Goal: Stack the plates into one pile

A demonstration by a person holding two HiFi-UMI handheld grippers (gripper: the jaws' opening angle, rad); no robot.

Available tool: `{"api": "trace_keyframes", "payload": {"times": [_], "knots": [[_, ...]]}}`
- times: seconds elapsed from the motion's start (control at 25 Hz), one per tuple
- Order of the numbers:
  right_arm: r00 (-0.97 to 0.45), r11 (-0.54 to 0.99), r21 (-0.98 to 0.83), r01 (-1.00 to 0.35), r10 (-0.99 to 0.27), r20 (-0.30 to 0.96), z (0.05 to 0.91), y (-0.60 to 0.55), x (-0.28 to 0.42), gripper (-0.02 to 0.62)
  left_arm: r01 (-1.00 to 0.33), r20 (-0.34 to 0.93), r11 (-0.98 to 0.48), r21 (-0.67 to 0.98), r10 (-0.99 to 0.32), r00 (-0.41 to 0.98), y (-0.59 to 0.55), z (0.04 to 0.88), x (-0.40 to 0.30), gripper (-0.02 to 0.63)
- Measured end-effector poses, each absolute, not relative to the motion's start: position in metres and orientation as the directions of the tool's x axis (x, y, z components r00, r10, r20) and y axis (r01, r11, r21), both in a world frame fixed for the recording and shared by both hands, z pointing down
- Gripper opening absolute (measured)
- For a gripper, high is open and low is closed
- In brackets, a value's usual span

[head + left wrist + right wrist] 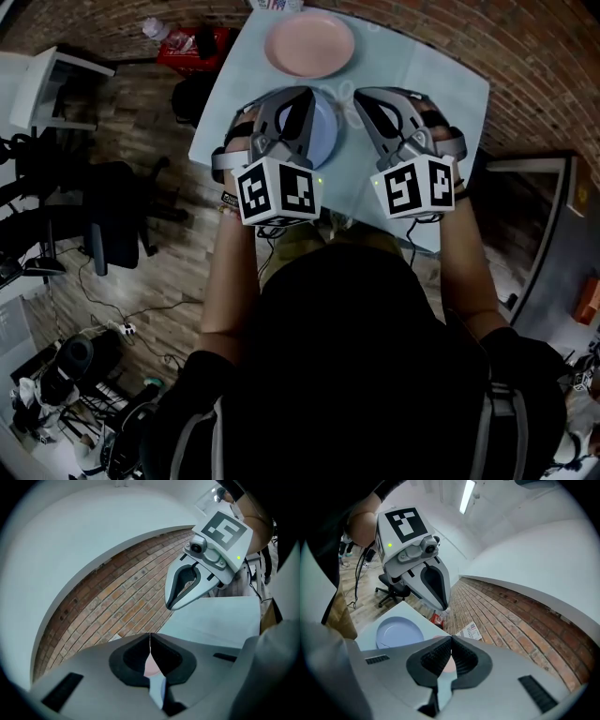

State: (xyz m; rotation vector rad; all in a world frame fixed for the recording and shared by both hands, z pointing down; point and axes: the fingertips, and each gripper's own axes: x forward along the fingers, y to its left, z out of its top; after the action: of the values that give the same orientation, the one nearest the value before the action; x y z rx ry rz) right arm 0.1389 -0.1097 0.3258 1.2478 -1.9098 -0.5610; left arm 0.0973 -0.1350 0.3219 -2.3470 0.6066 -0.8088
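One pink plate (309,44), one blue plate (398,632); printed box (471,630) unreadable

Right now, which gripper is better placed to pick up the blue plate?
Left. The left gripper hangs directly over the blue plate; the right gripper sits beside its rim. Both are shut and empty.

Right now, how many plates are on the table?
2. A pink plate at the table's far end; a blue plate nearer the person, partly covered by the left gripper. Some tabletop is covered, so more could be hidden.
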Motion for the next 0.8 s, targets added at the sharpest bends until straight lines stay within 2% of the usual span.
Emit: {"api": "trace_keyframes", "payload": {"times": [0.8], "knots": [[-0.244,0.427,0.72,-0.547,-0.904,0.35,0.335,-0.09,0.16,0.035,-0.238,0.411,-0.697,-0.676,-0.625,0.664,-0.116,0.329,0.109,0.025]]}}
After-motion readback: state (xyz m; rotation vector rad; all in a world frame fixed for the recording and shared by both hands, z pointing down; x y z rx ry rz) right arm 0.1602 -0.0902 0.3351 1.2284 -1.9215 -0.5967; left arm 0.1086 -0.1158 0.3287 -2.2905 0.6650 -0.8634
